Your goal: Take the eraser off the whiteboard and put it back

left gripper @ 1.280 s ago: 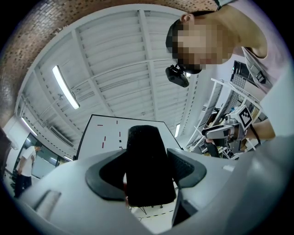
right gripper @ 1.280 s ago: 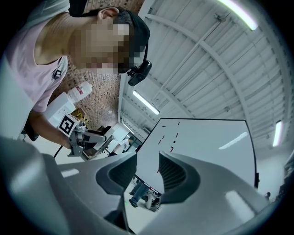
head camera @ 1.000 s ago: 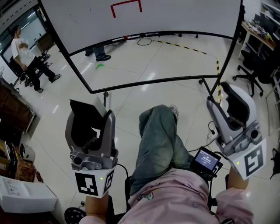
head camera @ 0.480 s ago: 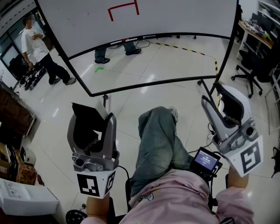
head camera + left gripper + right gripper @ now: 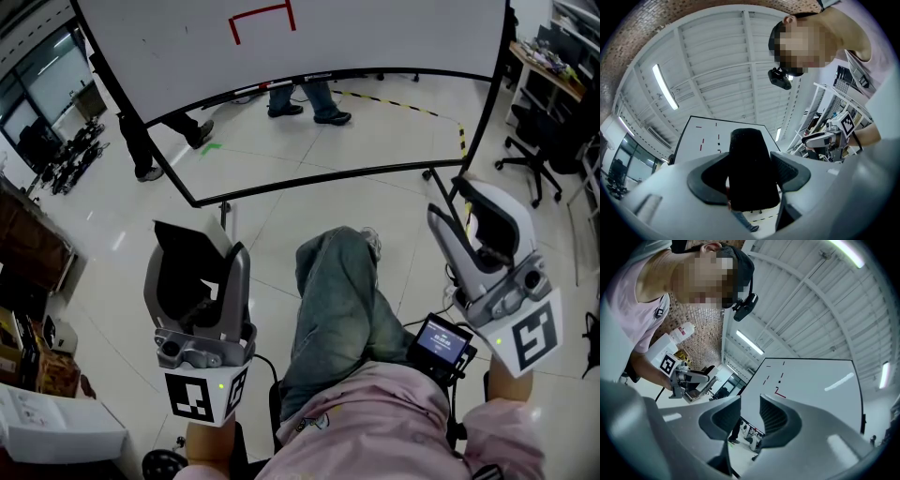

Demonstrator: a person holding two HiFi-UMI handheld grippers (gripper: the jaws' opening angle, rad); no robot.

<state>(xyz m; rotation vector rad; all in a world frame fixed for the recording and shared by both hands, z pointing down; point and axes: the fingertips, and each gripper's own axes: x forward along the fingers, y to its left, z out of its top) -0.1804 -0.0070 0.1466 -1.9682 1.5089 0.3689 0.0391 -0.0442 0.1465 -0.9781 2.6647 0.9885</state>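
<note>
Pinching the black eraser (image 5: 750, 176) between the left gripper (image 5: 201, 269) pads, low and well short of the whiteboard (image 5: 394, 33); holding the right gripper (image 5: 750, 414) with its 2 jaws slightly parted, nothing between.

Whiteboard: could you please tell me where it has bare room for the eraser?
Head view: the whiteboard is bare on both sides of the red outline, widest to its right; only the outline is taken.

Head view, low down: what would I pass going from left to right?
Left tool gripping the black eraser → jeans leg → small screen → right tool, open and empty.
</note>
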